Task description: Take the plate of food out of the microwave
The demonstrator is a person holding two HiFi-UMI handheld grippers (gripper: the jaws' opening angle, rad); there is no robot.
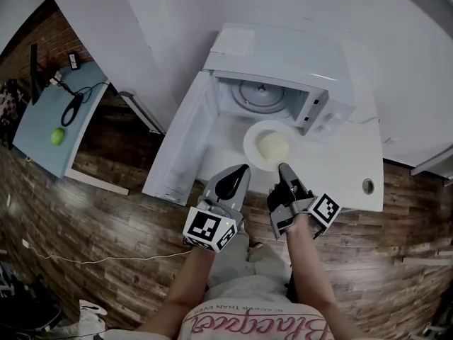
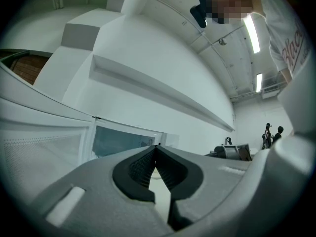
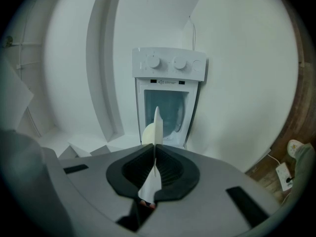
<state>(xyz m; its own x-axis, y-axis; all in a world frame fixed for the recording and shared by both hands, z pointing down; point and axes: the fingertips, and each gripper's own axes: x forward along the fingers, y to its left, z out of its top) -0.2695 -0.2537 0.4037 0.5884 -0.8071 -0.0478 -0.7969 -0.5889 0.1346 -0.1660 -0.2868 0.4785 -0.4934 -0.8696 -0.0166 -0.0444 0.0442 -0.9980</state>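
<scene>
Fingers (image 3: 174, 174) of the right gripper (image 3: 155, 146) are clamped on the near rim of the plate (image 3: 157, 120). The plate shows edge-on in the right gripper view, running through the dark pads and out past the tips. A pale mound of food (image 3: 147, 132) sits on the plate just beyond them.

From the head view the plate (image 1: 250, 137) is outside the microwave (image 1: 283, 55), in front of its open mouth and about midway between the microwave's front and the near edge of the bench (image 1: 333, 168). Whether the plate rests on the bench or hangs clear of it cannot be told. The food (image 1: 273, 147) lies in the middle of the plate.

The left gripper (image 1: 244, 168) is just beside the plate's near-left rim. Its fingers (image 2: 175, 174) are closed tip to tip in the left gripper view.

The microwave stands at the back of the bench. Its door (image 1: 180, 144) is swung wide to the left and reaches toward the near-left edge. The glass turntable (image 1: 258, 94) shows inside.

A round hole (image 1: 367, 185) marks the bench's near-right corner. Off to the left a small blue table (image 1: 42, 147) carries a green ball (image 1: 57, 136) above the wooden floor (image 1: 106, 218).
</scene>
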